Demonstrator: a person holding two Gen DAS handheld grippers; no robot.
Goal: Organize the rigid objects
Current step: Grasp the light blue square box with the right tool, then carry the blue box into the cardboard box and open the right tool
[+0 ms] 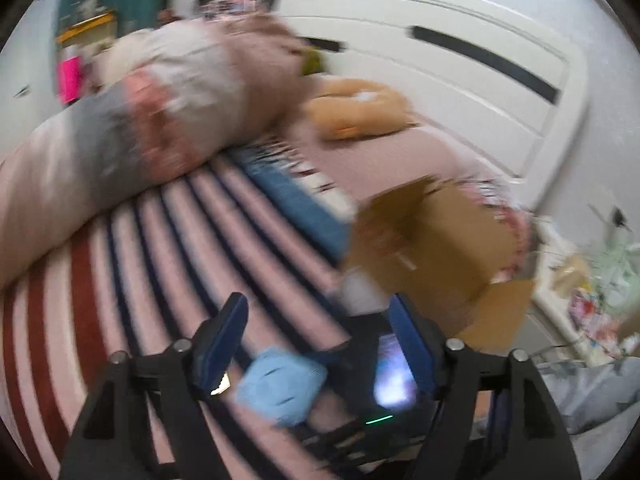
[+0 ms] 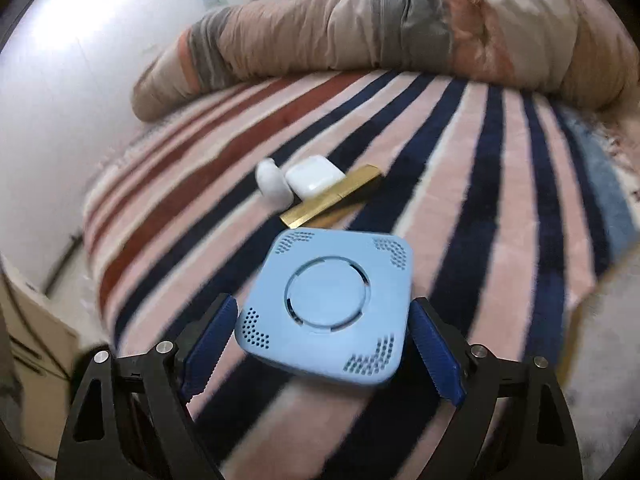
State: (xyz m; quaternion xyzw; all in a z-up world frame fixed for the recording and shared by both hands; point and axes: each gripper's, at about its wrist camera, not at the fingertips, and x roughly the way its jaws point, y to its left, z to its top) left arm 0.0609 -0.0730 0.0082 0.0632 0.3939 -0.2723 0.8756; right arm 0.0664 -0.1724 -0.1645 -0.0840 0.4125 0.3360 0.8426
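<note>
- Left wrist view: my left gripper hangs over the striped blanket with its jaws apart and nothing between the pads. The picture is badly smeared.
- The blue box shows low between the fingers, at about 6 o'clock from the fingertips. Beside it at 5 o'clock sits what I take for the other gripper, with a lit screen; I cannot tell more.
- One cardboard box, open on top, lies at about 1 o'clock from this gripper. I judge it the likely place to put things.
- Right wrist view: my right gripper is spread wide around the one blue box, a finger on either flank. Whether the pads touch it I cannot tell; it does not look clamped.
- The box is squarish with no real long axis, one corner turned toward me. The right hand is plainly the nearer one.
- Beyond, at 12 o'clock, I count two white cases touching each other, and one gold bar just behind, running 8 to 2 o'clock.
</note>
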